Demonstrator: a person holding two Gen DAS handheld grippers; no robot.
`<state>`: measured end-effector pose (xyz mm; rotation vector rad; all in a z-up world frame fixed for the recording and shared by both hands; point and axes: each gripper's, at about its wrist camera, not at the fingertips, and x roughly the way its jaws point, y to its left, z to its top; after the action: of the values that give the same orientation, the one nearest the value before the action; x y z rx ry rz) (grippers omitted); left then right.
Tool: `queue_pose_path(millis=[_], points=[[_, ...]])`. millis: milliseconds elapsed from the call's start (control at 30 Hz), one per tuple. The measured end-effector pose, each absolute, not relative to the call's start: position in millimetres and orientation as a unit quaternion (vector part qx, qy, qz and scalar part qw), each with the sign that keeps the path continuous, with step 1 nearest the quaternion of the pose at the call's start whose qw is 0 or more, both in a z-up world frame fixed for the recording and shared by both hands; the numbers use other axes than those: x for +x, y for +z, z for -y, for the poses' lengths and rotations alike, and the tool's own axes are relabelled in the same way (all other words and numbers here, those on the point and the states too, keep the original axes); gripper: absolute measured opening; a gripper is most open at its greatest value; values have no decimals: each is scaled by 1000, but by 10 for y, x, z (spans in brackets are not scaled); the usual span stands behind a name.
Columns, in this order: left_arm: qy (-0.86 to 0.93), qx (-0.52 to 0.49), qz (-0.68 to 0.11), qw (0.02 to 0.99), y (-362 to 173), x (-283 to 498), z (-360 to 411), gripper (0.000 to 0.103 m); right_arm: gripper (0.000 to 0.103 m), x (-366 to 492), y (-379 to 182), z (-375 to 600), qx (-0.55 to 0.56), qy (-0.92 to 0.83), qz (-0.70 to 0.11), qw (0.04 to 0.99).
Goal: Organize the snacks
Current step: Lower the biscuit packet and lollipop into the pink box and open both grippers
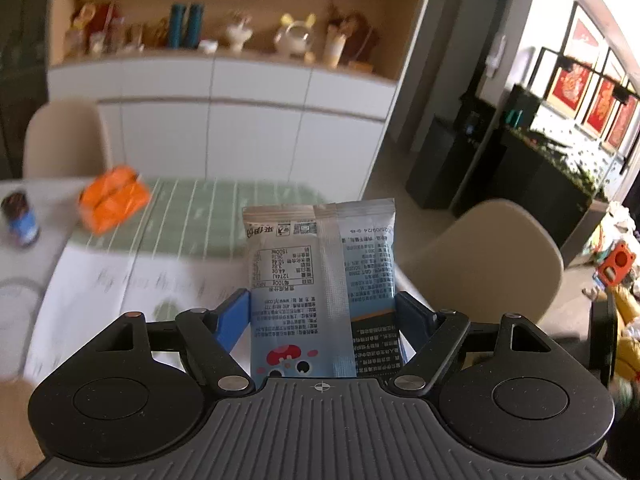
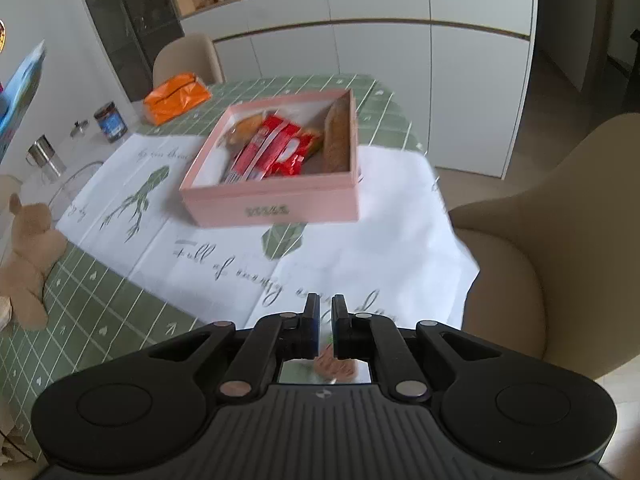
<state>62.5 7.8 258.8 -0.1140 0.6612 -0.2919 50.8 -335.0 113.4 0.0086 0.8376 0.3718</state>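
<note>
left tongs gripping blue snack packet, pink box beyond

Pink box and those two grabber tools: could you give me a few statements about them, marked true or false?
1. The left gripper holds a pale blue snack packet. True.
2. The pink box is empty. False: red packets and brown snacks lie inside.
3. The right gripper holds a packet. False: its jaws are nearly together, gripping nothing.
4. An orange bag lies on the table beyond the box. True.

packet's base hidden, shelf ornaments blurred
</note>
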Motion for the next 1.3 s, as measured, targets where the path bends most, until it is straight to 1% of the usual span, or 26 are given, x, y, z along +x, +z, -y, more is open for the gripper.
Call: queue_pose_path(millis=[100,133,200,267,300,333,367,400,500,667,767,800,833,867,900,933,1033,1167,1300], points=[[-152,-97,-307,934,2591,1012,82,83,7,534,1091,3471,-6,169,-407,898],[-154,-113,-305,933,2567,1165,131,83,11,542,1059,3492,-13,163,-411,897],[-153,-146,-304,929,2482,1528,243,85,22,545,965,3517,-25,157,-425,891],[-146,-155,-315,925,2303,1884,359,87,47,547,875,3517,-31,154,-433,888],[-132,-151,-332,922,2177,2035,403,88,52,532,835,3508,-37,154,-435,887],[-113,-145,-357,916,2009,2172,453,86,61,526,786,3483,-40,157,-437,885],[-100,-141,-376,910,1847,2273,485,84,63,515,739,3452,-40,160,-441,882],[-94,-141,-389,906,1684,2338,507,80,63,520,686,3422,-36,166,-449,877],[-88,-164,-397,899,1382,2414,452,79,63,516,567,3328,-35,174,-460,870],[-93,-162,-396,899,1285,2168,372,79,63,550,407,3251,-48,161,-474,864],[-89,-150,-398,901,1232,1822,373,79,62,590,295,3284,-31,158,-488,858],[-85,-143,-404,900,1186,1699,372,79,61,587,267,3283,-29,155,-491,857],[-79,-137,-410,898,1132,1589,375,79,58,565,270,3280,-31,154,-488,859],[-73,-131,-418,896,1087,1473,404,79,49,551,285,3273,-38,150,-486,860],[-68,-121,-425,894,1044,1380,426,79,41,546,306,3274,-46,144,-484,862],[-66,-111,-430,893,1019,1289,451,79,37,544,333,3281,-53,141,-483,862],[-52,-87,-438,893,960,1095,509,78,36,559,439,3350,-39,149,-484,862],[-55,-78,-439,894,989,934,517,78,36,595,693,3357,-37,150,-461,874],[-46,-80,-429,898,1077,813,455,78,36,722,1274,3308,-10,172,-393,903]])
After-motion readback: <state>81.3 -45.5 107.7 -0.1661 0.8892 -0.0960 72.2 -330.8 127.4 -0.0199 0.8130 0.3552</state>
